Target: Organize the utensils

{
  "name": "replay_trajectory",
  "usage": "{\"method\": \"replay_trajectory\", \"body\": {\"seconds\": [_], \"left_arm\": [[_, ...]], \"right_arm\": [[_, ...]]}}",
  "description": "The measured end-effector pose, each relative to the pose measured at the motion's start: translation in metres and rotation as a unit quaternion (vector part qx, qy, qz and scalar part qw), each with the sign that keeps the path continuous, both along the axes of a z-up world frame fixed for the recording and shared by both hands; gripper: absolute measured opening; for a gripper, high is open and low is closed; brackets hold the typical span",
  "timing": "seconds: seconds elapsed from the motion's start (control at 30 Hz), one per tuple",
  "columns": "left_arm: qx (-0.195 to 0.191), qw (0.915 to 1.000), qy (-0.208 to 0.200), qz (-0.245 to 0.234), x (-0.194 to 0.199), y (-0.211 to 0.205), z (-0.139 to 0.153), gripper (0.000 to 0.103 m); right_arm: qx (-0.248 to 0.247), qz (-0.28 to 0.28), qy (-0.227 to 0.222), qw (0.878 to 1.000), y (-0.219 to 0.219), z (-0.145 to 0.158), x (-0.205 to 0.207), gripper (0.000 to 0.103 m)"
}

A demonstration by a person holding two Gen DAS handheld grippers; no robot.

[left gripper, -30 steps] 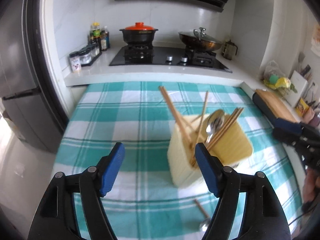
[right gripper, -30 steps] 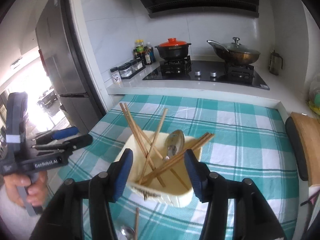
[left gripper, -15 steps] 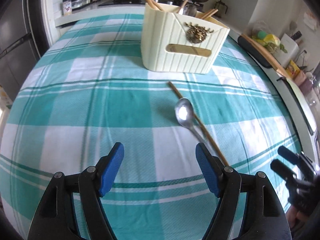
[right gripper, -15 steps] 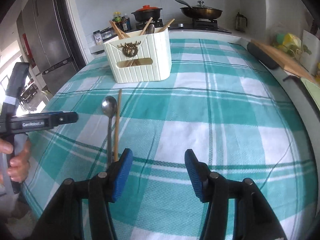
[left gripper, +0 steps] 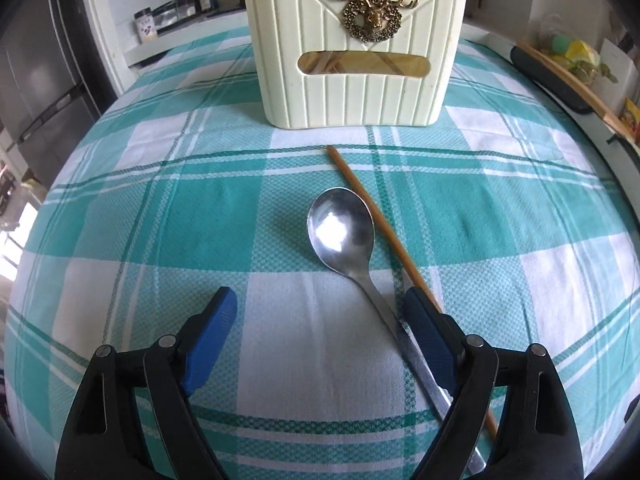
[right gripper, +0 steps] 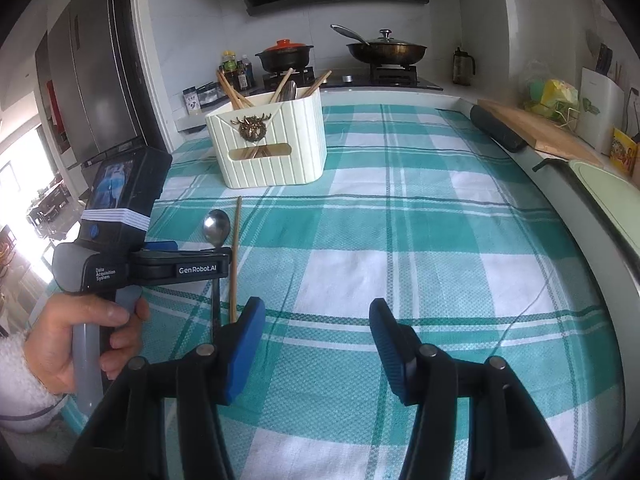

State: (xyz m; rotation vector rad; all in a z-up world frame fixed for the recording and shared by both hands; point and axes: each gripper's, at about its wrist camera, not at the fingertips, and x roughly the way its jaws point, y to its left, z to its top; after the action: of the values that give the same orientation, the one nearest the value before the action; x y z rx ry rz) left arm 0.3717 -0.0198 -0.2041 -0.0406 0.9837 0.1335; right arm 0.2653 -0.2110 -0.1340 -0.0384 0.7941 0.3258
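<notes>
While spread wide, jaws beside spoon.

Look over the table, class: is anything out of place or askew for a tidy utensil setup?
Yes. A metal spoon and one loose chopstick lie flat on the checked tablecloth in front of the cream utensil holder, while other chopsticks and a spoon stand inside it. Both grippers are open.
</notes>
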Motion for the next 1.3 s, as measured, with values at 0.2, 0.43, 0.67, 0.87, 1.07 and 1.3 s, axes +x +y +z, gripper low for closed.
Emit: {"method": "replay_trajectory", "body": {"seconds": [0.2, 0.43, 0.67, 0.87, 1.07, 1.3], "left_arm": [[-0.023, 0.9995, 0.012, -0.018, -0.01, 0.021, 0.004, 0.088], [-0.011, 0.9987, 0.015, -0.048, -0.022, 0.03, 0.006, 0.087], [-0.012, 0.9982, 0.017, -0.055, -0.036, 0.046, 0.006, 0.085], [0.004, 0.9978, 0.018, -0.064, -0.056, 0.067, 0.005, 0.085], [-0.006, 0.9978, 0.02, -0.062, -0.073, 0.09, 0.005, 0.085], [-0.004, 0.9979, 0.01, -0.064, -0.083, 0.086, 0.007, 0.086]], "right_arm": [[-0.018, 0.017, 0.02, 0.999, 0.01, -0.013, 0.004, 0.055], [-0.025, 0.089, 0.063, 0.994, 0.06, -0.03, 0.04, 0.055], [-0.108, 0.152, 0.053, 0.981, 0.112, -0.055, 0.052, 0.022], [-0.112, 0.066, 0.062, 0.99, 0.088, -0.053, 0.042, 0.007], [-0.119, 0.016, 0.067, 0.991, 0.062, -0.049, 0.016, 0.008], [-0.072, -0.009, 0.048, 0.996, 0.046, -0.043, 0.001, 0.055]]}}
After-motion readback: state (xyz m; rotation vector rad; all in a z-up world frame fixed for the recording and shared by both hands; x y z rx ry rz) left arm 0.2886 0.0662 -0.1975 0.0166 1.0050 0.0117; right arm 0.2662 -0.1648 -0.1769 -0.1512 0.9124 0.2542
